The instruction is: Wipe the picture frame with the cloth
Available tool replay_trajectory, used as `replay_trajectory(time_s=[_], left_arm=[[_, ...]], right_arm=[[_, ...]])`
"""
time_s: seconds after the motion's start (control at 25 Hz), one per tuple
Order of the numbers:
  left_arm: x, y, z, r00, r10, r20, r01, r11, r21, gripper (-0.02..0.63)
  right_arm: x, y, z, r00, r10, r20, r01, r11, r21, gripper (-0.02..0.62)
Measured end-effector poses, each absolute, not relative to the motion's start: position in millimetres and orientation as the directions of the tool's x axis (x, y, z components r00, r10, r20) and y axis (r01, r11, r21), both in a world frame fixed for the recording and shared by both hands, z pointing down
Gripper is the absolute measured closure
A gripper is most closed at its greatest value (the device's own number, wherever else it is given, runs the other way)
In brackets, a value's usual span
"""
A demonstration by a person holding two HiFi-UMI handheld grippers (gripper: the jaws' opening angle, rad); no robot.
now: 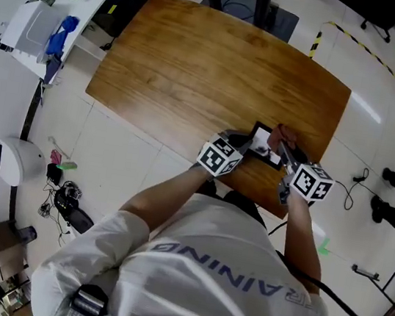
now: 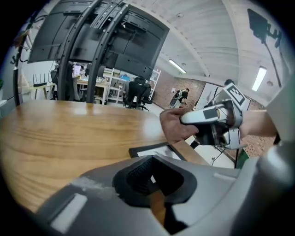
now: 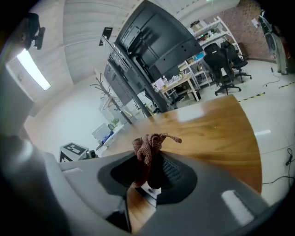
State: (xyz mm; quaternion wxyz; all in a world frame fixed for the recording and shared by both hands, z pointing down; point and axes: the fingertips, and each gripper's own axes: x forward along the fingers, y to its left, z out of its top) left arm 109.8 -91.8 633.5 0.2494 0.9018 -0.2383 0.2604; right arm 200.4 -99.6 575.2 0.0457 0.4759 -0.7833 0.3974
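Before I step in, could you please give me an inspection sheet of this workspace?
Surface: wooden table, bare wood beyond the frame.
Job's things: picture frame lying flat by the table's near edge; brown cloth bunched up.
Clutter: nothing seen on the table.
Grippers: left gripper appears shut on the frame's edge; right gripper shut on the cloth, over the frame.
Cables: loose cables on the floor right of the table; more near the white device.
Surroundings: white cart at the left; striped floor strip.
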Motion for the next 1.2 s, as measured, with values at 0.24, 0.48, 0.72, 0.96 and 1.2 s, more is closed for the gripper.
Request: replay_trajectory(time_s=[0.24, 0.48, 0.72, 0.96, 1.2], left_arm=[[110.2, -75.0, 657.2, 0.751, -0.226, 0.620, -0.522, -0.779, 0.349, 0.600], [106.4, -70.7, 673.4, 0.738, -0.187, 0.648, -0.501, -0.796, 0.341, 0.600], [108.1, -72.0, 679.1, 0.741, -0.167, 0.650, -0.487, -0.800, 0.351, 0.600], [107.5, -72.7, 681.7, 0.739, -0.161, 0.654, -0.491, -0.793, 0.360, 0.600], [109.5, -71.6, 681.9, 0.724, -0.171, 0.668, -0.492, -0.807, 0.327, 0.600]], right_arm=[[164.9, -116.8, 618.9, -0.568, -0.632, 0.527, -0.757, 0.150, -0.636, 0.482], [142.1, -128.6, 640.4, -0.549, -0.586, 0.596, -0.784, 0.115, -0.610, 0.482], [136.0, -130.3, 649.9, -0.527, -0.572, 0.629, -0.801, 0.085, -0.593, 0.482], [138.0, -130.9, 655.1, -0.523, -0.572, 0.632, -0.792, 0.054, -0.608, 0.480], [146.5, -124.7, 656.7, -0.517, -0.575, 0.634, -0.788, 0.030, -0.615, 0.480]])
